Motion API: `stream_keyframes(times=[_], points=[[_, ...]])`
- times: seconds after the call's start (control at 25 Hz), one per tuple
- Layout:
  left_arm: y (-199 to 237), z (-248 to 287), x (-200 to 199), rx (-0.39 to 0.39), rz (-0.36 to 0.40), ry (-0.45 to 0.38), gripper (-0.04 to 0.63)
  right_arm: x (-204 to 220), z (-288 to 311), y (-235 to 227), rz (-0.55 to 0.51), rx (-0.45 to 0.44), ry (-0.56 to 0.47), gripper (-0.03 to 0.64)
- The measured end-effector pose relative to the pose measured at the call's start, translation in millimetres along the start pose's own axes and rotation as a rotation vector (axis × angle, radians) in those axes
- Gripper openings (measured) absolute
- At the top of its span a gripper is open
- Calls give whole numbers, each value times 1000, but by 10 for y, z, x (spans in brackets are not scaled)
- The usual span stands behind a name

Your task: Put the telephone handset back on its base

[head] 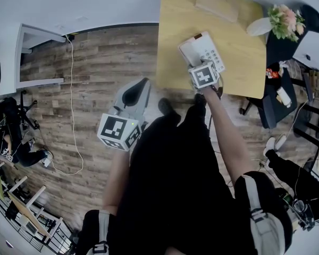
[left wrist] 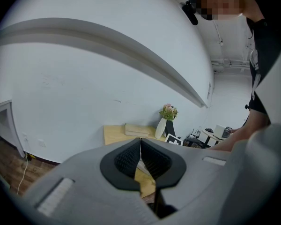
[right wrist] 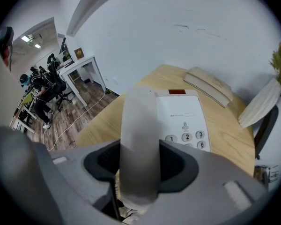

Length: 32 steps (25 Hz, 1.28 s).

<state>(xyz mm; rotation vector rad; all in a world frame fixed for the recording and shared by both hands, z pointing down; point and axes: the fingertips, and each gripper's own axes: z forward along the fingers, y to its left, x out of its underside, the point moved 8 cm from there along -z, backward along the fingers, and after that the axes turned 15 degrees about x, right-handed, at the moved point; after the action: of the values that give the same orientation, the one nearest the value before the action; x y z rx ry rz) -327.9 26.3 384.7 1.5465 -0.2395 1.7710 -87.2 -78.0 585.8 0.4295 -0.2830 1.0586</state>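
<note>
While the right gripper (right wrist: pixel 140 167) is clamped on the handset (right wrist: pixel 139 121), which juts ahead of its jaws over the base (right wrist: pixel 185 114) just beyond, seating seems in hand; next comes lowering it squarely, then releasing. The left gripper (left wrist: pixel 140 161), jaws together and empty, hangs well apart.

Clothing: black short-sleeved top (head: pixel 261 187), black trousers (head: pixel 175 169), dark shoes (head: pixel 165 106).
Shoulder straps (head: pixel 258 219): light grey.
Left gripper (left wrist: pixel 140 159): grey shell, black ribbed pads (left wrist: pixel 126 159).
Marker cubes (head: pixel 118 132): white, black squares.

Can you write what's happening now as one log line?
right gripper: shut on handset | handset: over base | left gripper: shut, empty
</note>
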Motion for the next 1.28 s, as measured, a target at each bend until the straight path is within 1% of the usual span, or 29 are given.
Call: stream_keyframes(times=[0.16,0.24,0.4,0.56,0.68,0.8,0.96,1.12,1.28], points=[[14,-19,-10,2,0,-1,12,25,9,48,23,-13,18,212],[12,-10,-14,4,2,-2,12,21,6,40,20,-6,17,213],[12,2,-22,5,4,-2,12,-76,-18,3,-19,15,-43,213],[5,10,-30,5,6,-2,12,-40,-19,15,-19,19,-20,213],[9,-2,-24,3,4,0,12,-70,-37,14,-31,29,-31,213],[11,-2,-16,1,3,1,12,-18,-15,32,-24,30,-3,216],[15,-5,-23,-2,2,0,12,-3,-1,45,-24,37,8,219],[23,-16,-19,-8,2,-2,11,-32,-13,17,-37,51,-2,223],[31,-37,-22,-11,3,-6,11,11,-8,18,-16,41,15,230]])
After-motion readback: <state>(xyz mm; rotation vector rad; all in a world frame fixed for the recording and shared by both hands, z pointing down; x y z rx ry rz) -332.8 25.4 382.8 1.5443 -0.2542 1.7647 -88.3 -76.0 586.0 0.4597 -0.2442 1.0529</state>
